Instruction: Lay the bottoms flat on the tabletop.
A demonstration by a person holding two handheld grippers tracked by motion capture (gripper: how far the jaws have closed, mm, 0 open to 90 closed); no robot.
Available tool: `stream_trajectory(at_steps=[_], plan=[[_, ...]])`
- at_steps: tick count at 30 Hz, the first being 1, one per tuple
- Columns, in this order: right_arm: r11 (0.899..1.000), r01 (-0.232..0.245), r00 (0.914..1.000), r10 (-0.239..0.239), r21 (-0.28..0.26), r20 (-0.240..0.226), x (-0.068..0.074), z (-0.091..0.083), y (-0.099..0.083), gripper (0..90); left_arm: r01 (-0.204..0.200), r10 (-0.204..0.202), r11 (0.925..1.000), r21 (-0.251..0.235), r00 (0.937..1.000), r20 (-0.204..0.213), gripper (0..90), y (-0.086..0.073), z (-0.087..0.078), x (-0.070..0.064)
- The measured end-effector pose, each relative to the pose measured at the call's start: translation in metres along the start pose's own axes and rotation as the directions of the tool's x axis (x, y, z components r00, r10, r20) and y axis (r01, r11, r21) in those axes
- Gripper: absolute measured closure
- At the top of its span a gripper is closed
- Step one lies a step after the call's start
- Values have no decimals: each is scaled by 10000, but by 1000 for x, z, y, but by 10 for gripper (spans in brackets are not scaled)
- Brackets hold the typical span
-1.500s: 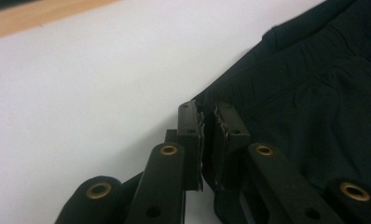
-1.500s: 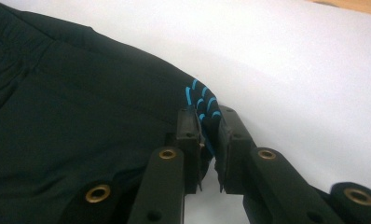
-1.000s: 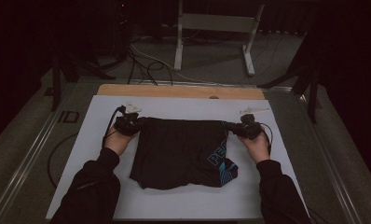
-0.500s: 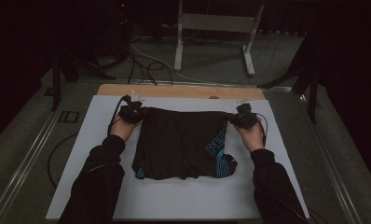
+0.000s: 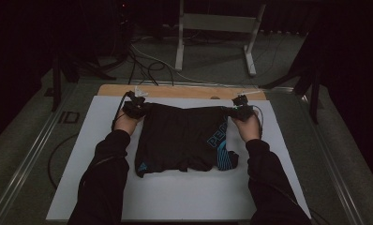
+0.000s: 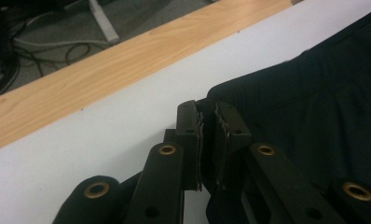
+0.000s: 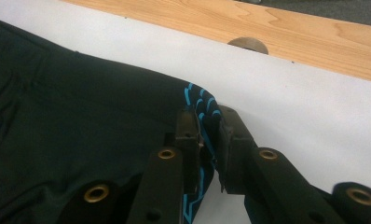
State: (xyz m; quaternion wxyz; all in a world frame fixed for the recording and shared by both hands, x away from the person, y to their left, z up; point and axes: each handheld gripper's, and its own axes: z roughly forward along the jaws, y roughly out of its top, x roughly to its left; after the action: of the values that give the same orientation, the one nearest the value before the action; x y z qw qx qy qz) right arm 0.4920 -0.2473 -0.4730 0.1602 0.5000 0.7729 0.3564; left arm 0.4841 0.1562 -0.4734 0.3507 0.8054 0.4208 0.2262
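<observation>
The left gripper (image 5: pixel 136 107) has its fingers (image 6: pixel 189 135) clenched almost together on a corner of the black shorts (image 5: pixel 182 136), with only the thin fold of dark cloth between the pads. The right gripper (image 5: pixel 241 110) is the same: its fingers (image 7: pixel 187 135) pinch the opposite corner, where a blue-striped band of the fabric runs up between them.

The shorts lie flat on the white sheet (image 5: pixel 175 197) that covers the table (image 5: pixel 184 91), stretched between the two sets of fingers, and the rest of the cloth trails back from the fingers toward the person. Just beyond the fingertips the bare wooden strip of the table begins, with a small round hole (image 7: pixel 248 44) in it ahead of the right fingers.

Compared with half a second ago, both hands have drawn back slightly from the wooden strip. The garment has come with them and lies more squarely spread. No containers stand on the table.
</observation>
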Motion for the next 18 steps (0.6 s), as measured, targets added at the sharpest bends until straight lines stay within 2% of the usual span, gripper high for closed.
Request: stream_trajectory(at_steps=[2,4,7,12,13,14,15,18], plan=[[10000,-24,9999,25,-52,130,0,1,0,804,29,-29,9998,-200,10000,-1,816,0,0,0],[9997,-244,9995,245,-85,200,-1,1,-1,800,107,-107,9999,-106,9999,73,811,0,2,0],[9996,-240,9995,243,-169,192,-1,2,-2,800,288,-288,9996,-12,9996,17,805,-2,3,-1],[9997,-255,9993,254,14,282,1,6,-2,795,228,-229,9997,101,9997,76,807,-3,6,-3],[9997,-259,9993,258,36,281,0,7,-2,772,393,-396,9990,208,9991,174,805,-3,7,-2],[9996,-266,9991,267,-34,325,0,7,-2,690,511,-518,9982,328,9985,193,788,-4,8,-2],[9993,-367,9990,368,-55,268,-1,7,-2,614,598,-604,9968,521,9981,109,713,-4,9,-2],[9984,-530,9986,531,-173,78,0,6,-3,404,875,-902,9909,1020,9957,223,406,-7,13,-3]])
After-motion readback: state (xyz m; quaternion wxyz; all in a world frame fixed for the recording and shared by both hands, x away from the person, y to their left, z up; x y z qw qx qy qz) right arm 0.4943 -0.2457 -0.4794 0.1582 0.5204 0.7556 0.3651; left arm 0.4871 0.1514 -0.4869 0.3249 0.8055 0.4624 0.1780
